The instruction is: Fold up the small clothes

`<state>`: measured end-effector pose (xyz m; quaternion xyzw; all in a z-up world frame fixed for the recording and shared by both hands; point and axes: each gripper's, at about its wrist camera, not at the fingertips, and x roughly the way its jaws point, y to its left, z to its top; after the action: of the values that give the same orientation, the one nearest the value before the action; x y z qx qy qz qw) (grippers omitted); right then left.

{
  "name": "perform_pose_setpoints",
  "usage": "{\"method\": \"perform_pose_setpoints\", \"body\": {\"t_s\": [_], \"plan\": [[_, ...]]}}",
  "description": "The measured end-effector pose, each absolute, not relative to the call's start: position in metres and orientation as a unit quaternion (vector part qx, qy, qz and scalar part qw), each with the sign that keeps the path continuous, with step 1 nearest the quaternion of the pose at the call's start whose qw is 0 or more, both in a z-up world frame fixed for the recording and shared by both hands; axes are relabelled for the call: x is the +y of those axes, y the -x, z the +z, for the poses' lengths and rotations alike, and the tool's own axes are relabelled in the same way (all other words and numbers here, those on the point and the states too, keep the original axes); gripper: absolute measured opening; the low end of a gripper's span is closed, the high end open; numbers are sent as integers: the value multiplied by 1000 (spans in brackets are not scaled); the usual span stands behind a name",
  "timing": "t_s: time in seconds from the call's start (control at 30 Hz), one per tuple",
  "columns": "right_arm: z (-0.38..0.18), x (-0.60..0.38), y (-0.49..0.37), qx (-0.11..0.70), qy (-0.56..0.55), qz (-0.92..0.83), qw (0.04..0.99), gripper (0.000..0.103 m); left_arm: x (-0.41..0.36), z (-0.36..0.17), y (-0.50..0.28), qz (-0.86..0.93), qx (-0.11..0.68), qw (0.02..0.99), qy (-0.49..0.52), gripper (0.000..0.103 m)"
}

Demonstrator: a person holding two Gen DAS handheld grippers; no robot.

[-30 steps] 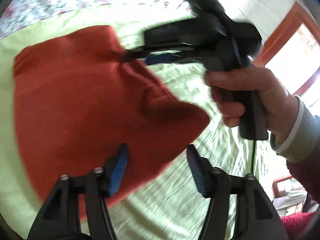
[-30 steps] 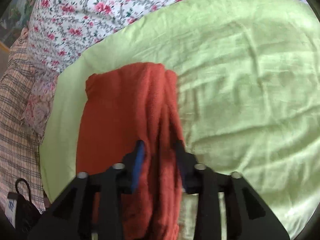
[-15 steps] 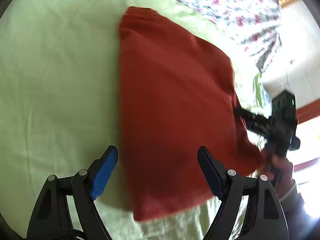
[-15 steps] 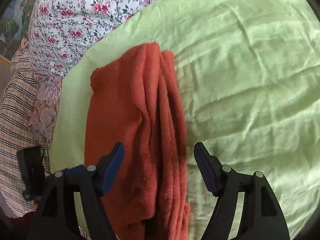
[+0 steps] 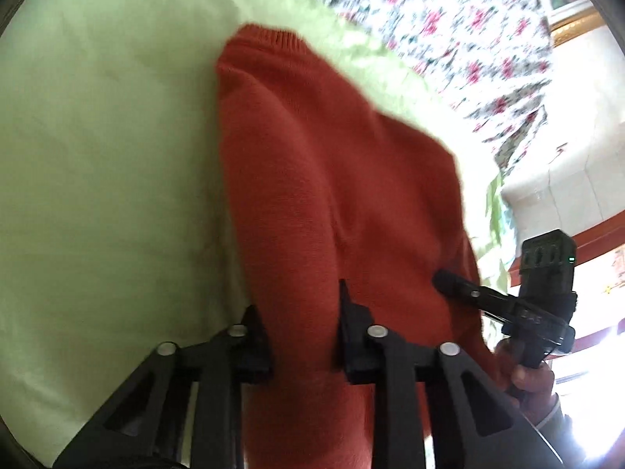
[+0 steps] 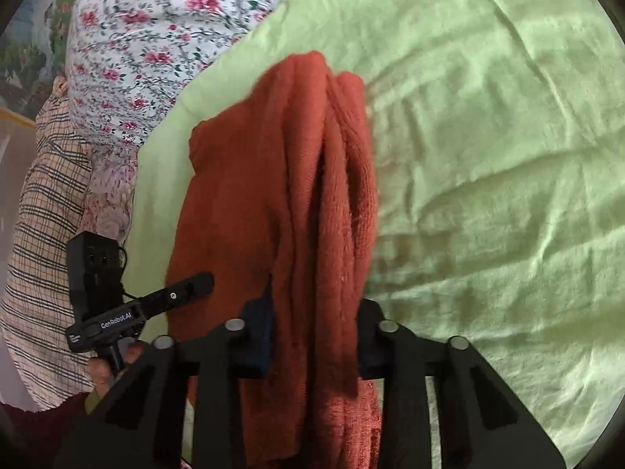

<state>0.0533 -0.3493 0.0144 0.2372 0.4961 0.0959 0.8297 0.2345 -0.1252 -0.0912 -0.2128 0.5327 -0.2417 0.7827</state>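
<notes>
Left wrist view: we see the rust-red knit garment lying on the light green bed sheet, already folded into a long narrow panel with its ribbed band at the far end. Our left gripper has its jaws closing, the near edge of the knit bunched between them. At the right edge our right gripper reaches into the other near corner. We judge the first lengthwise folds done; the crosswise fold, near end toward far end, looks left to do. Half a second back these jaws stood spread wide over the cloth; now they have narrowed onto it.

Right wrist view: the garment shows stacked layers and ridges along its right side, next to the floral bedding beyond the sheet. Our right gripper is also closing, a thick roll of layers between the jaws. Left gripper enters from the left. Earlier the jaws straddled the roll, spread.
</notes>
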Motion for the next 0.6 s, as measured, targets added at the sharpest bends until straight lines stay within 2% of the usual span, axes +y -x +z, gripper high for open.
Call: {"method": "perform_pose_setpoints", "body": {"t_s": [0.17, 0.3, 0.6], "plan": [[29, -325, -57, 480, -241, 122, 835, 22, -89, -54, -209, -228, 492, 817, 197, 21], [33, -274, -76, 477, -225, 178, 831, 22, -27, -37, -184, -190, 471, 838, 199, 21], [-1, -176, -112, 506, -198, 255, 800, 22, 82, -62, -143, -115, 478, 842, 221, 21]]}}
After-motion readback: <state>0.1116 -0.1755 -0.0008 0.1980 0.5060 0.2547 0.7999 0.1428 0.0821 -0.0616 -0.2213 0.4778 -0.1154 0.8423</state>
